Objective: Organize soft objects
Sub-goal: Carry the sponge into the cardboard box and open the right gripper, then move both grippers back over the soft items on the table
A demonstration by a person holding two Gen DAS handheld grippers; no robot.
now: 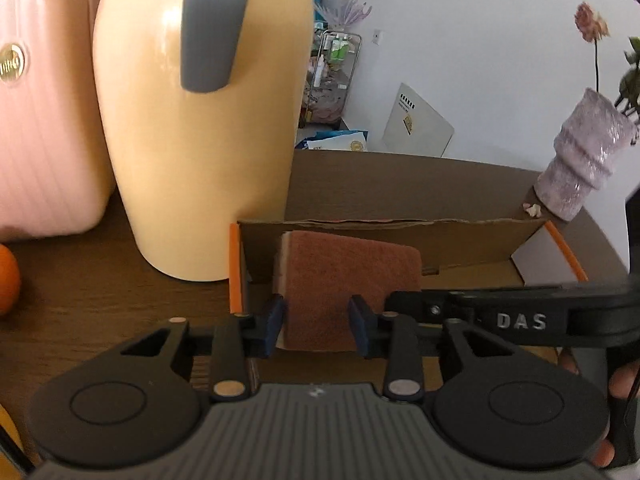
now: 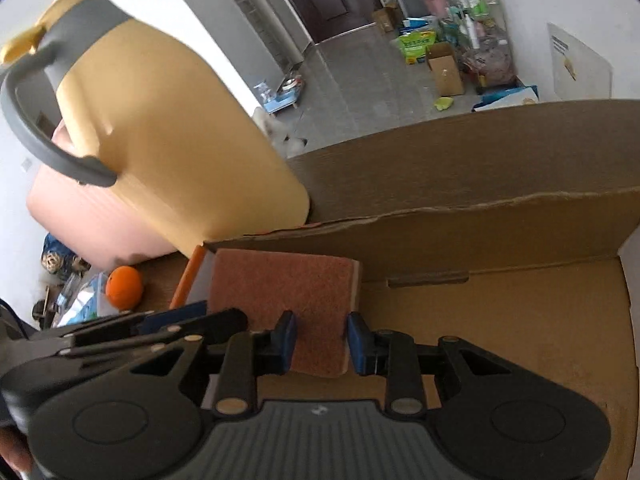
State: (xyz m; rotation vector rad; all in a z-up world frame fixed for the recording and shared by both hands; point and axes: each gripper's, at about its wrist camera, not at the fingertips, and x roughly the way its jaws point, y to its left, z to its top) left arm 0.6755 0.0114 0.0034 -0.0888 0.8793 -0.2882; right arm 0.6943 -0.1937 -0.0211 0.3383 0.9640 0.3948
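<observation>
Pink case (image 1: 44, 120): at 10 o'clock in the left view – a hard shell with thin ribs and a round gold badge. It is not soft.
Orange (image 1: 6, 284): at 9 o'clock, on the brown table (image 1: 100, 304). Round and smooth.
Jug (image 1: 200, 120): tall and cream yellow, shiny like plastic, with a grey handle. It stands just beside the box, at its left end.
Box (image 1: 400, 240): plain brown cardboard, low walls, a torn top edge and an orange strip on the side. It is open on top.
Sponge (image 1: 348, 288): the soft thing of the task. It is a flat block – rough red-brown scrub side, pale foam layer under it. It sits at the left end of the box, tipped up near the back wall.
Left gripper (image 1: 318, 326): its blue pads sit on both sides of the sponge's near edge. The gap matches the sponge, so I think it holds the sponge, lightly.
Right gripper (image 2: 322, 338): its blue pads also sit on each side of the same sponge (image 2: 284, 300), partly closed. If they press or just touch, I cannot tell.
Vase (image 1: 580, 160): at 3 o'clock, bumpy pale purple, with a dried flower.
How far: one sponge is in the box, I think. No other soft thing shows, so what is left is not clear.
</observation>
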